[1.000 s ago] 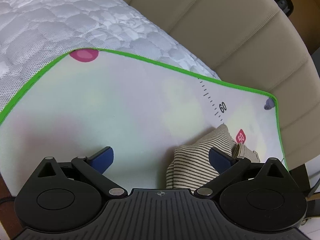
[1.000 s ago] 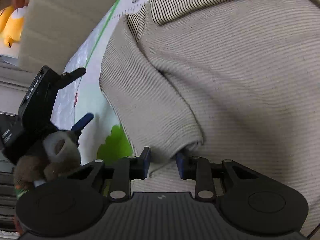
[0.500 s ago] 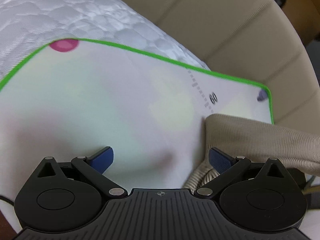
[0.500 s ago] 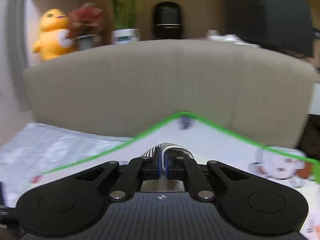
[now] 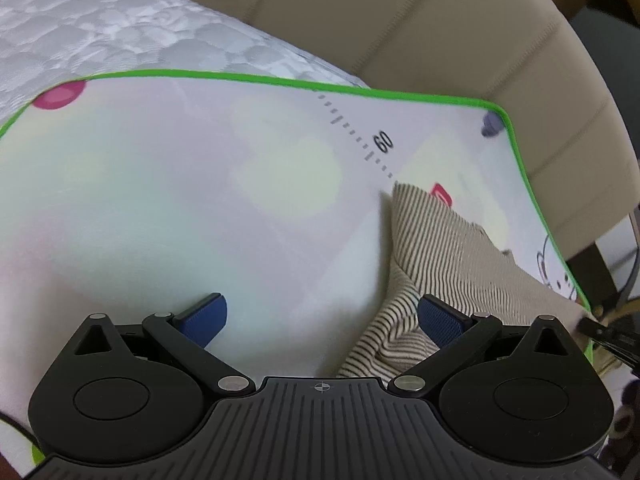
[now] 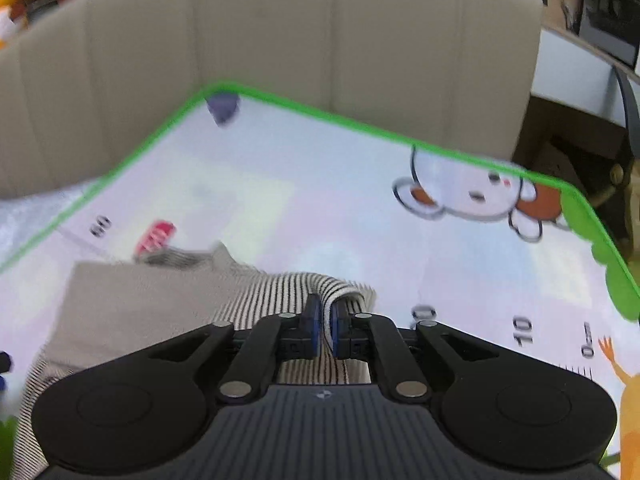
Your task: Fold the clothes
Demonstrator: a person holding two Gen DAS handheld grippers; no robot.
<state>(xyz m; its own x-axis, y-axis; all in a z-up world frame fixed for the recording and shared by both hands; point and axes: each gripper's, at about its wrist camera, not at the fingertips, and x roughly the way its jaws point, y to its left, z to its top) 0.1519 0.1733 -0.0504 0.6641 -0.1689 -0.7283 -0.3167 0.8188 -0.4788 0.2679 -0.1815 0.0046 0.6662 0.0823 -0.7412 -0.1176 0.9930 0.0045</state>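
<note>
1. Now the right tool (image 6: 325, 330) pinches a fold of the beige black-striped knit garment (image 6: 144, 300) lying on the green-edged play mat (image 6: 460, 264)
2. Left tool (image 5: 322, 314) gapes, empty, beside it
3. Lay the fold squarely, edges aligned

The striped garment (image 6: 132, 312) runs under the right claw (image 6: 325, 330), its near part hidden by the claw's body. Shelf items above the beige headboard (image 6: 260, 40) are blurred beyond telling. The play mat (image 6: 460, 272) is cut off at right.
</note>
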